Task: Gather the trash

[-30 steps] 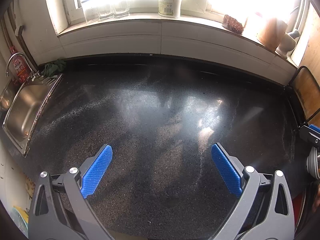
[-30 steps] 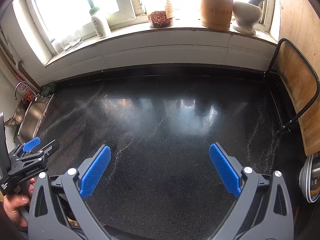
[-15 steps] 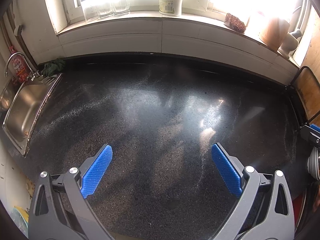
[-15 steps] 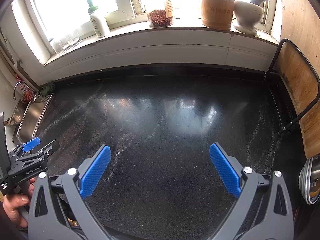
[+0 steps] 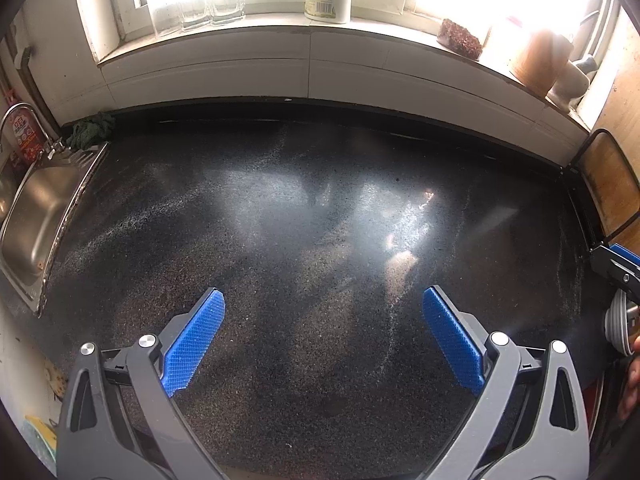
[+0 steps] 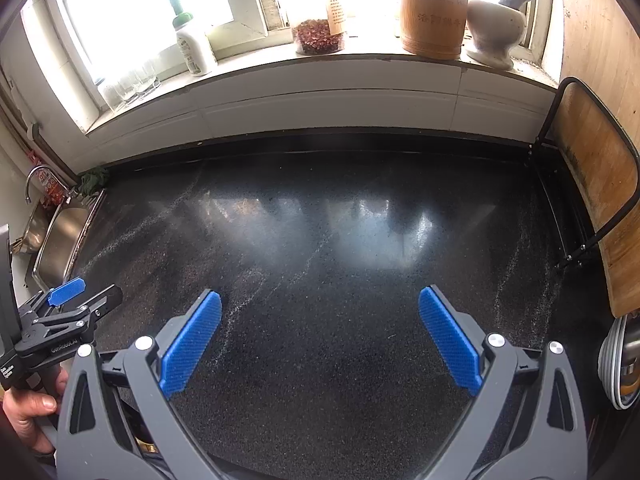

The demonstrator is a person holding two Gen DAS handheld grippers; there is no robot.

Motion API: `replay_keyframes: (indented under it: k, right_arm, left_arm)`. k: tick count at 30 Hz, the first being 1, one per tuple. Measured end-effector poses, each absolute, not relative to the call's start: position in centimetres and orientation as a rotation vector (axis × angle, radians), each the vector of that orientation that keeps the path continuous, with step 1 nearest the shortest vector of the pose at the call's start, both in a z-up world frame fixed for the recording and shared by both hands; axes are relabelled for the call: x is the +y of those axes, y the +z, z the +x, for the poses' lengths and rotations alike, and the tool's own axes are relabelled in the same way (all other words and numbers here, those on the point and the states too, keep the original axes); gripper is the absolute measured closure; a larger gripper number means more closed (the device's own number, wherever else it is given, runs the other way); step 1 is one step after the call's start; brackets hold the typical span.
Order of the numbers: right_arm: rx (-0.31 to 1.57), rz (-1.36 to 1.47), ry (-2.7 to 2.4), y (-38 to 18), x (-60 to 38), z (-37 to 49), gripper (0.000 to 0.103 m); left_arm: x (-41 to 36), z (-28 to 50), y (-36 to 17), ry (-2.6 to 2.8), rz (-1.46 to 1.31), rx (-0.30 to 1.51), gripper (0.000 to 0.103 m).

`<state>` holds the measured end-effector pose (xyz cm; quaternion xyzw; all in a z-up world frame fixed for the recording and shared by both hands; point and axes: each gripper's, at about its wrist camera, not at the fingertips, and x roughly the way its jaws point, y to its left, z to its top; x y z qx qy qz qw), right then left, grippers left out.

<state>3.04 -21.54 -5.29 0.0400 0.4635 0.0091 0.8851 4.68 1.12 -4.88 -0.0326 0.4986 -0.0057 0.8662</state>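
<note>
Above the dark countertop (image 5: 320, 208), the left gripper (image 5: 322, 332) and the right gripper (image 6: 320, 330) are being held spread wide and empty, seemingly ready for a pick, though no trash is being shown anywhere.

1. A home kitchen; dark speckled stone countertop (image 6: 320, 280) under a bright window.
2. Steel sink (image 5: 36, 216) with tap (image 5: 16, 120); mortar and pestle (image 6: 496, 28), glasses (image 6: 132, 80) on the sill.
</note>
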Motion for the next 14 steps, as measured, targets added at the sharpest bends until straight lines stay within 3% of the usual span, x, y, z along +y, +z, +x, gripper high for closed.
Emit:
replay_keyframes:
  k: [14]
  right_arm:
    - [0.982, 0.101, 0.010, -6.6, -22.6, 3.9, 0.007]
  left_arm:
    - [1.4, 6.0, -6.5, -0.007, -0.020, 1.065, 0.007]
